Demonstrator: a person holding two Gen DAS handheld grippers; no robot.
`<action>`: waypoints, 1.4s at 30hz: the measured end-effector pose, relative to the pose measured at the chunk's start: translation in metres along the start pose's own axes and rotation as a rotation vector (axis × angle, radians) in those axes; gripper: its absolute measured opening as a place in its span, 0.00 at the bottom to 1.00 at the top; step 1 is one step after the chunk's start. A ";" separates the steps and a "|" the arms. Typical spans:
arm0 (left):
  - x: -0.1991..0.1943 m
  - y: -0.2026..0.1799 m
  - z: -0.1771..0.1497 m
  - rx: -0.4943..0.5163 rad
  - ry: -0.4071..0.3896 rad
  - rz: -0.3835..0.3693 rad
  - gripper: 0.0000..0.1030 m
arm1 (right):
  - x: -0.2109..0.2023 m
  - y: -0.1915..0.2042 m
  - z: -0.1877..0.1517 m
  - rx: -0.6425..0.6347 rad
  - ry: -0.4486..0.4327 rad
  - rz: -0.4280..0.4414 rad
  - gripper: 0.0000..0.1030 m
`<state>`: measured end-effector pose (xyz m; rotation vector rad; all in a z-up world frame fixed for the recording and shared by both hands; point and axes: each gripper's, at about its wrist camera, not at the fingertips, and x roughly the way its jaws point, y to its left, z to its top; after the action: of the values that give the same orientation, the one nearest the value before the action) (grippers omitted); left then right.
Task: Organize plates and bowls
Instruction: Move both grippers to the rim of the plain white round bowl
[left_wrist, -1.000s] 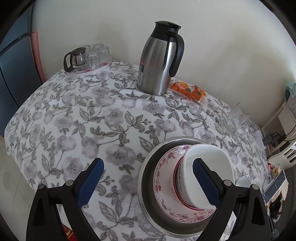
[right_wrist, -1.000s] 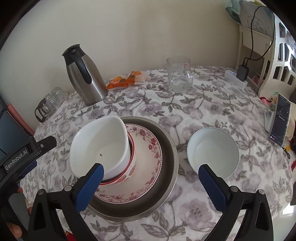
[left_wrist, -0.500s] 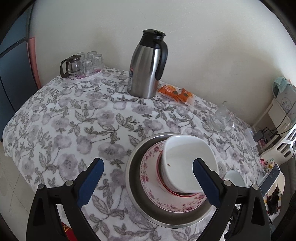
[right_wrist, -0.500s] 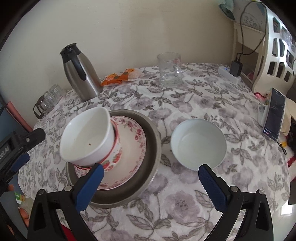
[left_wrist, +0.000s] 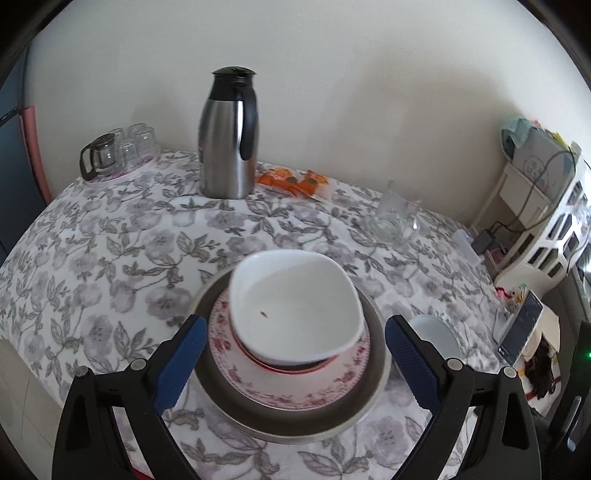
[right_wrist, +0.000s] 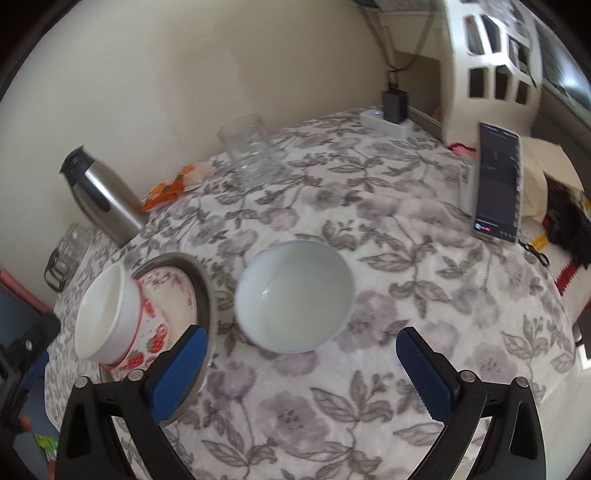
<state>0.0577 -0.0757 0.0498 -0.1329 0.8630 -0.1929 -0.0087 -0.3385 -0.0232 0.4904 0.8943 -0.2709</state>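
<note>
- The worktop (left_wrist: 110, 258) is covered with a grey floral cloth and set against a cream wall.
- A white squarish bowl (left_wrist: 295, 306) is stacked on a red-patterned bowl, floral plate (left_wrist: 288, 387) and steel dish (left_wrist: 295, 424).
- A round white bowl (right_wrist: 293, 295) is seen alone, partly hidden in the left view.
- Left gripper (left_wrist: 293, 365) and right gripper (right_wrist: 303, 369) are spread wide, empty.

Metal pan (left_wrist: 236, 417): round, grey, on the flowered cloth; bottom of the stack.
Floral plate (left_wrist: 295, 391): white with red pattern, lying in the pan.
Strawberry bowl (right_wrist: 147, 332): red-rimmed, on the plate.
White bowl (left_wrist: 291, 306): nested in the strawberry bowl, tilted, small brown speck inside.
Pale bowl (right_wrist: 293, 295): upright, empty, alone just beside the pan.
</note>
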 end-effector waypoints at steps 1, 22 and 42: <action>0.001 -0.005 -0.002 0.009 0.008 -0.019 0.94 | 0.000 -0.008 0.001 0.021 0.000 -0.004 1.00; 0.059 -0.096 -0.049 0.070 0.240 -0.179 0.94 | 0.019 -0.066 0.015 0.108 -0.008 -0.012 1.00; 0.109 -0.113 -0.060 -0.019 0.333 -0.221 0.34 | 0.067 -0.055 0.019 0.074 0.051 0.078 0.45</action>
<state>0.0677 -0.2119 -0.0477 -0.2184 1.1821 -0.4223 0.0209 -0.3966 -0.0827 0.6016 0.9151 -0.2213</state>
